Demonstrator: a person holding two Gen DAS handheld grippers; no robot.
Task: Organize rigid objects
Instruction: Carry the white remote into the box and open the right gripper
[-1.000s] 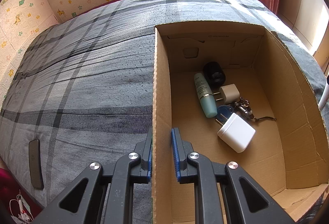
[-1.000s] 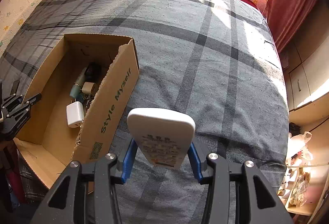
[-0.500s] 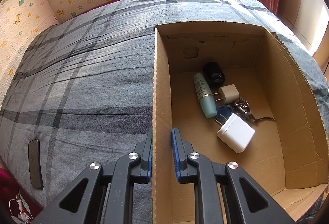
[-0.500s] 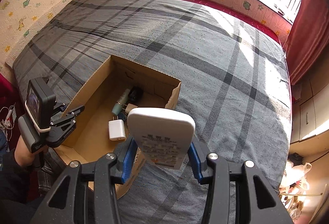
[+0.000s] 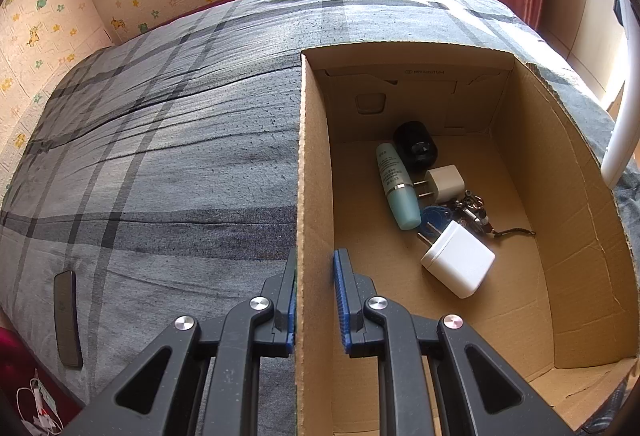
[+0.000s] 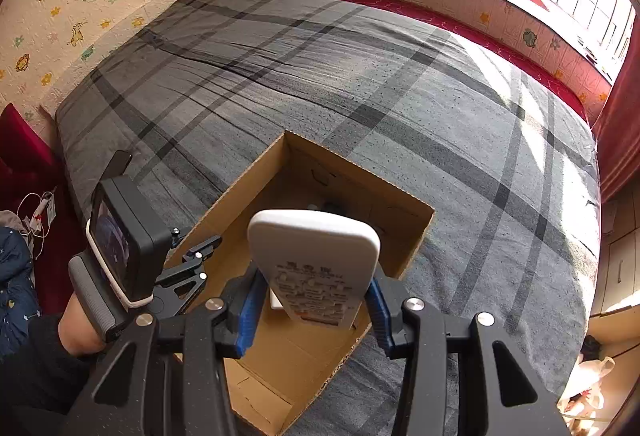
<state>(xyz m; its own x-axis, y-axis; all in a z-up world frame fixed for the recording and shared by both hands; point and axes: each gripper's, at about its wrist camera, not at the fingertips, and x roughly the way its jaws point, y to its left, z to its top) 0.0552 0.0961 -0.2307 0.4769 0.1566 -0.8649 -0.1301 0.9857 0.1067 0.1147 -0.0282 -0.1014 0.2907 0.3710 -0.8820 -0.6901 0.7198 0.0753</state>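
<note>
My right gripper (image 6: 314,306) is shut on a white remote control (image 6: 314,260) and holds it above the open cardboard box (image 6: 340,164). My left gripper (image 5: 314,300) is shut on the box's left wall (image 5: 310,176). Inside the box lie a large white charger (image 5: 458,264), a small white charger (image 5: 444,178), a teal tube (image 5: 396,184), a black round object (image 5: 414,146) and keys (image 5: 472,212). The remote's white edge (image 5: 622,140) shows at the right of the left wrist view. My left gripper also shows in the right wrist view (image 6: 192,264).
The box sits on a bed with a grey plaid cover (image 6: 360,56). A dark flat phone (image 5: 68,318) lies on the bed near its left edge. Walls and a window stand behind the bed. A red floor area with a cable (image 6: 40,204) lies at the left.
My right gripper has carried the remote from beside the box to above its opening. My left gripper has stayed shut on the box wall.
</note>
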